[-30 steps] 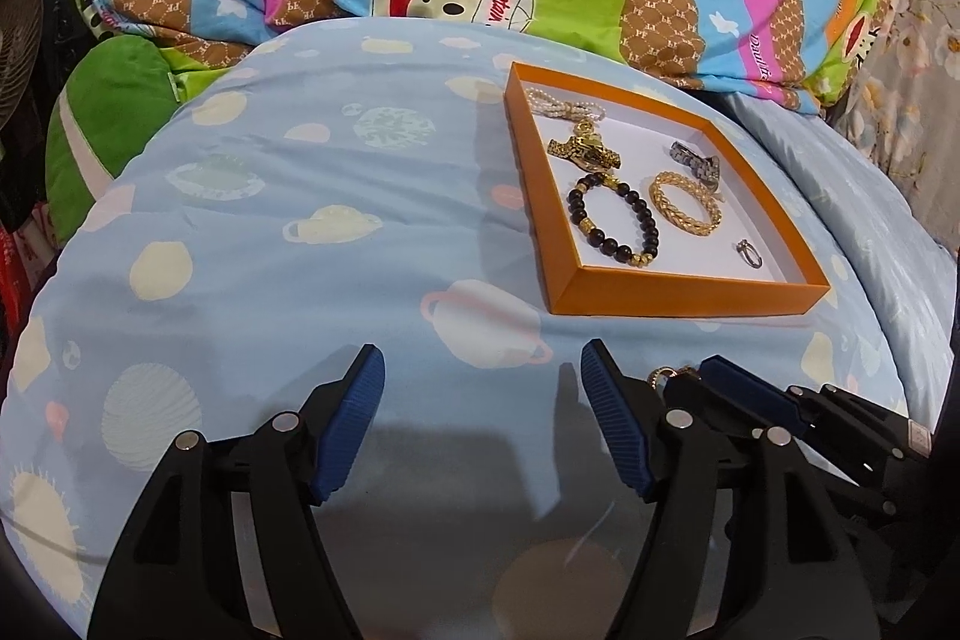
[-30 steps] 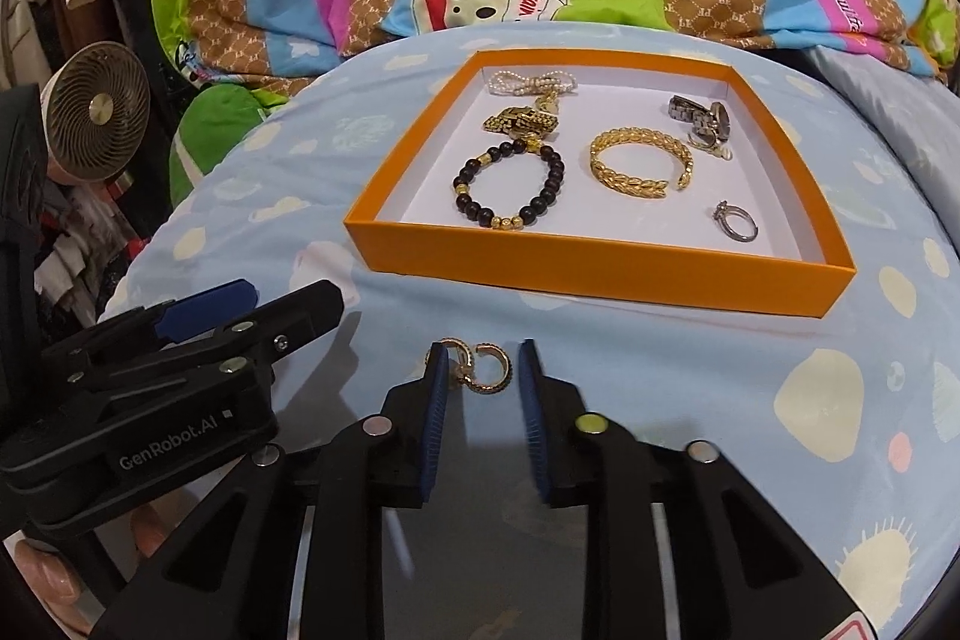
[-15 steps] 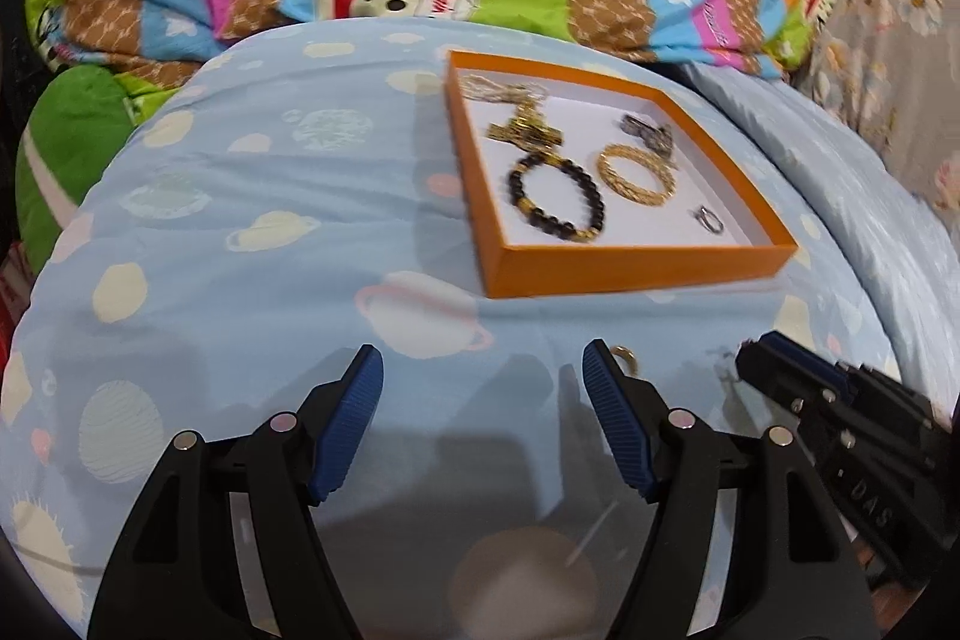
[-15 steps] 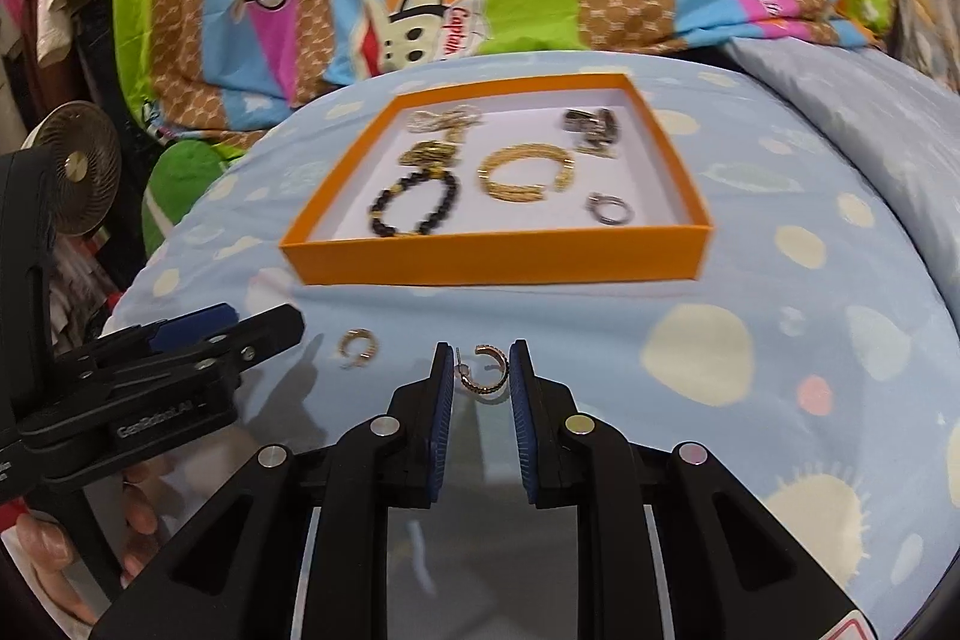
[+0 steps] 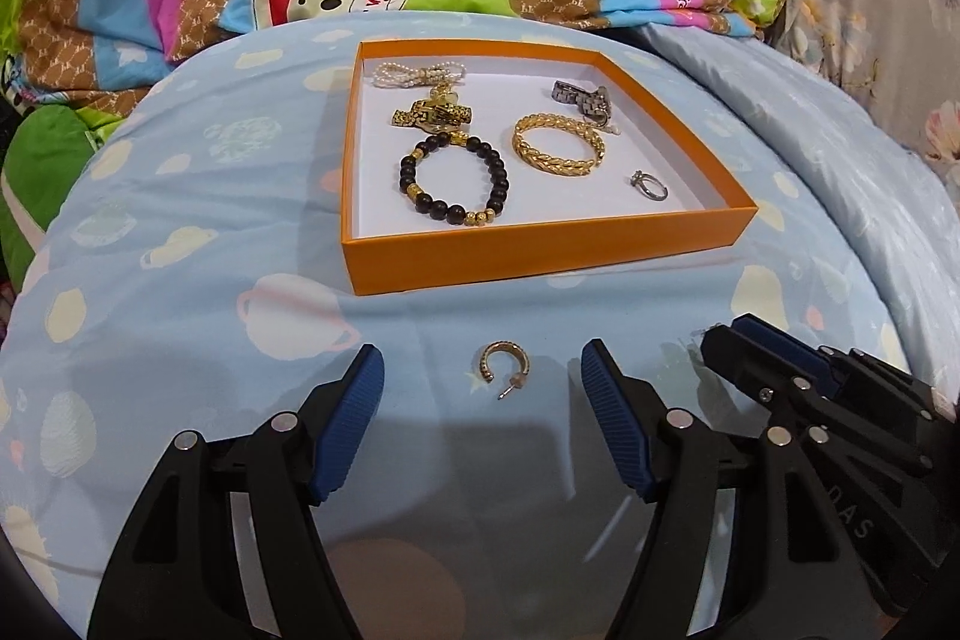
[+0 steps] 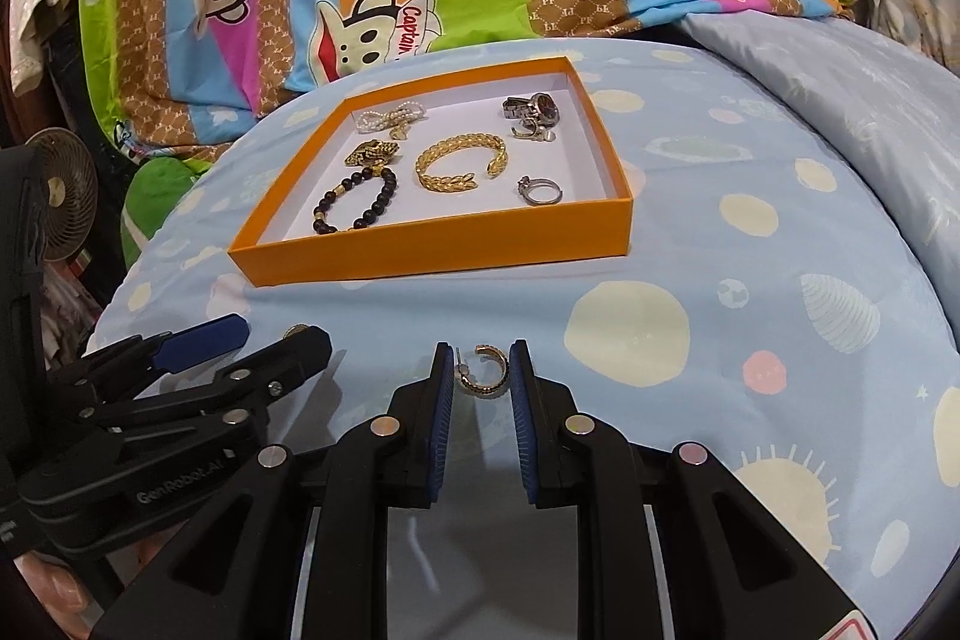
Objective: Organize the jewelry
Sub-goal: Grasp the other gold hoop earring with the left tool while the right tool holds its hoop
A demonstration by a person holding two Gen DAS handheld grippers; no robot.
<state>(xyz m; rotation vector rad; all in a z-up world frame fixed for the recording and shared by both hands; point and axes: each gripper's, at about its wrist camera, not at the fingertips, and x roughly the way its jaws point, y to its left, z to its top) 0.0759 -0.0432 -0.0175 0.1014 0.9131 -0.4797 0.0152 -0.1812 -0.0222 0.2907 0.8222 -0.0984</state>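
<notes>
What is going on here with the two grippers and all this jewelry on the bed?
A person holding two grippers is sorting jewelry into an orange box on a blue bedspread. The right gripper is shut on one gold hoop earring. The left gripper is closing, with a second hoop earring lying on the bedspread between its fingers, not yet pinched. Bracelets, a ring and other pieces already lie in the box.

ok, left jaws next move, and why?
Probably finish closing the left gripper on the loose gold hoop earring. Its jaws are closing, and the earring lies on the blue sheet between them, untouched. The right gripper already grips its twin; the orange tray waits just beyond.
</notes>
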